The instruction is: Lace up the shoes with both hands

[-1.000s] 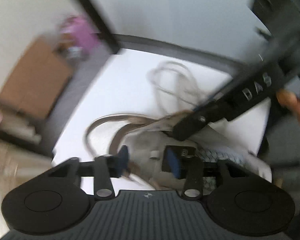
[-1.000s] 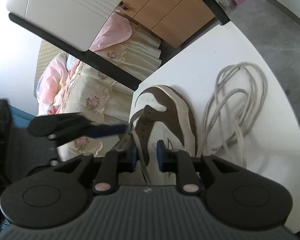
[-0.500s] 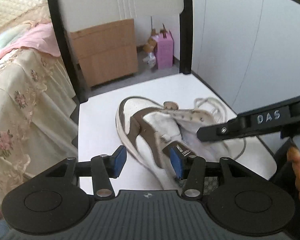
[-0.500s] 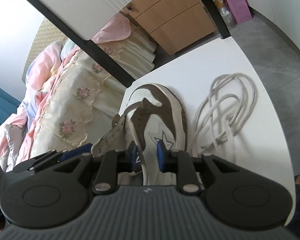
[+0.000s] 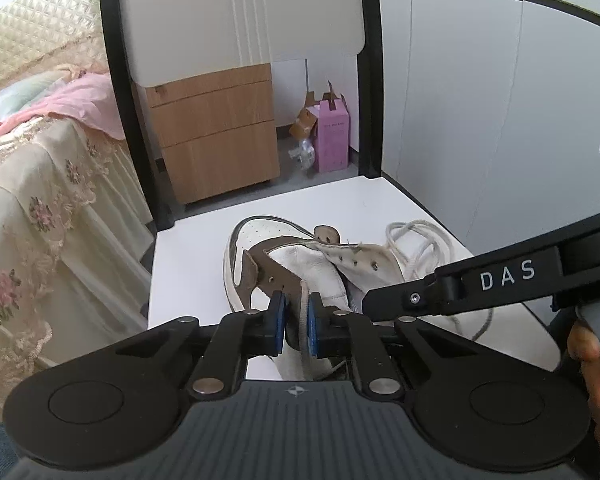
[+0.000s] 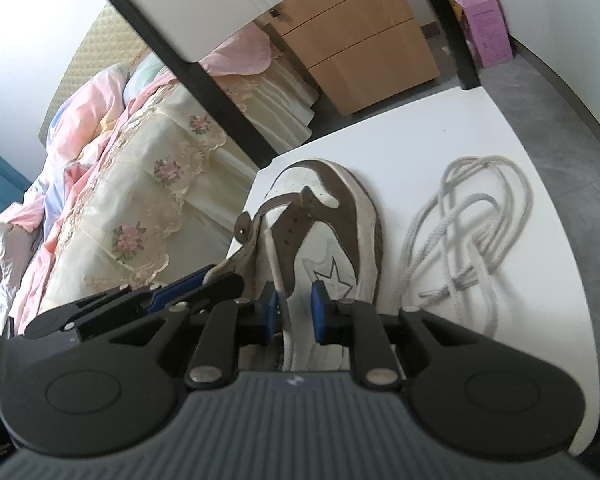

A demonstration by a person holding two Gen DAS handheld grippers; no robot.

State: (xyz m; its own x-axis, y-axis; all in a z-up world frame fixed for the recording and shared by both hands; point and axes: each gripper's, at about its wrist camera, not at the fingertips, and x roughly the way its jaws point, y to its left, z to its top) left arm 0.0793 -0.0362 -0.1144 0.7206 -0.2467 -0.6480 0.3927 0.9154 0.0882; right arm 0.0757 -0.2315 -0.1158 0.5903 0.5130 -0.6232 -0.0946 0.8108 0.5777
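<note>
A white and brown shoe (image 5: 260, 240) (image 6: 332, 216) lies unlaced on the white table (image 5: 188, 272) (image 6: 440, 128), toe pointing away. My left gripper (image 5: 296, 324) (image 6: 220, 276) has its jaws closing on the shoe's left eyelet flap, and the blue pads press on it. My right gripper (image 6: 294, 312) is also closing, its pads apart from the right flap's white edge that runs between them. Its finger (image 5: 500, 280) reaches in from the right in the left wrist view. A loose grey-white lace (image 6: 468, 240) (image 5: 416, 240) lies coiled to the right of the shoe.
A bed (image 6: 140, 200) with a floral cover stands left of the table. Behind are black frame posts (image 5: 120, 120), a wooden drawer cabinet (image 5: 216, 148) and a pink box (image 5: 334, 140) on the floor. A hand (image 5: 592, 344) holds the right gripper's handle.
The left view has rolled upright and moved over the shoe. The left jaws have narrowed onto the left flap. The right jaws have drawn slightly closer around the right flap's edge.
</note>
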